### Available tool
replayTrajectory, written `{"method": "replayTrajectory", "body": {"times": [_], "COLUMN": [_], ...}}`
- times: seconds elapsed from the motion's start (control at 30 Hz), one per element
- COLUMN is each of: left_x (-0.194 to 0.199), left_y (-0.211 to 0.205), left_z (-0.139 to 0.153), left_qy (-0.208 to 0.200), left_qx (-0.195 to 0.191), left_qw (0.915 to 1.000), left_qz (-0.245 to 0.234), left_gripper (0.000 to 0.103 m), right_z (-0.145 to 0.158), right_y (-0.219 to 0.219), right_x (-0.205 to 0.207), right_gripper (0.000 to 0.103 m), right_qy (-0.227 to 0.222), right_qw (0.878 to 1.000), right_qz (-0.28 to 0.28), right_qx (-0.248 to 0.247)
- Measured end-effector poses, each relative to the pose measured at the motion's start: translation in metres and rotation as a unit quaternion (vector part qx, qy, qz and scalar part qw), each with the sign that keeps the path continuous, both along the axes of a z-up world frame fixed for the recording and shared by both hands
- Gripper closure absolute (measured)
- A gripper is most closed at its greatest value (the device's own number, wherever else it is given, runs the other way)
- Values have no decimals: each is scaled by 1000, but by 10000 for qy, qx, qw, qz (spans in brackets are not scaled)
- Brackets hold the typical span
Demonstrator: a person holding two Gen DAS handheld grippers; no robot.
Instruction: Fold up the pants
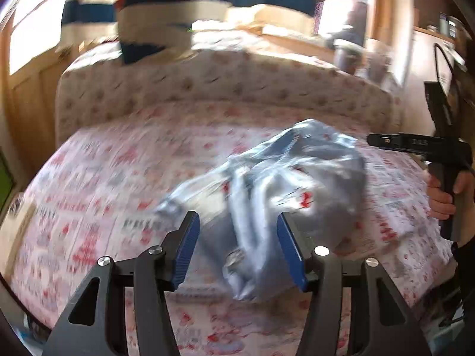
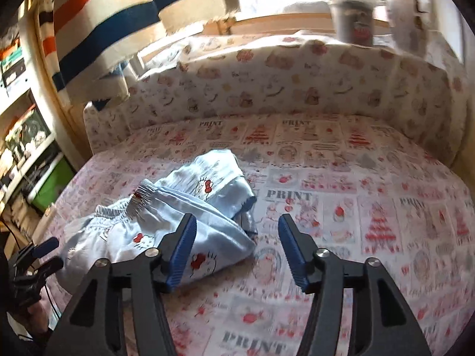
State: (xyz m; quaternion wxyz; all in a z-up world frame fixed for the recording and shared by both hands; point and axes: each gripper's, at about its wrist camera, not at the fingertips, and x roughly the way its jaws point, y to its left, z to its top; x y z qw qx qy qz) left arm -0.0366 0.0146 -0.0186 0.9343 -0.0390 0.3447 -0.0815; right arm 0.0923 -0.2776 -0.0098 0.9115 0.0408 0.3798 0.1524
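The pants (image 2: 166, 222), pale blue and satiny with red-bowed cat faces printed on them, lie in a crumpled heap on the bed sheet (image 2: 371, 207), well short of the padded backrest (image 2: 297, 80) and to the left of the sheet's middle as the right wrist camera sees it. The gathered elastic waistband (image 2: 124, 210) shows on the side of the heap away from the right gripper, bunched and twisted.

No fold looks started; the step in hand is judged to be the first one, getting hold of the heap so it can be spread flat. The left gripper (image 1: 237, 249) hangs right over the near end of the pants, fingers spread wide with cloth showing between them, nothing pinched. The right gripper (image 2: 237, 246) hovers beside the heap's right edge, fingers equally wide and holding nothing, 1 finger overlapping the cloth in view.

The next move probably calls for finding the waistband's 2 corners, pinching 1 with each gripper, and lifting so the legs drop straight.

The sheet carries the word "PRINT" (image 2: 289, 195) repeated in many panels. The left wrist view is too blurred to read any writing.
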Motion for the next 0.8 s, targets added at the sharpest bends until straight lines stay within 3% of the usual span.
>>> {"method": "replayTrajectory", "body": {"times": [0.07, 0.2, 0.37, 0.63, 0.73, 0.8], "left_x": [-6, -10, -6, 8, 16, 19], "left_y": [11, 20, 23, 26, 24, 22], "left_z": [-8, -18, -25, -24, -24, -25], "left_qy": [96, 345, 565, 636, 585, 545], "left_qx": [-267, -457, -813, -1249, -1214, -1156], "left_qw": [9996, 9983, 9950, 9901, 9908, 9917], "left_qz": [88, 138, 87, 85, 138, 154], "left_gripper": [37, 36, 31, 29, 30, 36], "right_z": [-5, -17, -30, -24, -23, -27], "right_y": [4, 14, 21, 22, 23, 24], "right_x": [11, 31, 47, 56, 65, 71], "right_gripper": [35, 34, 34, 35, 51, 77], "right_qy": [125, 265, 410, 108, 159, 323], "right_qw": [9997, 9984, 9980, 9997, 9997, 9992], "right_qz": [214, 414, 444, 222, 159, 212], "right_qx": [-32, -266, -195, -76, -47, -32]}}
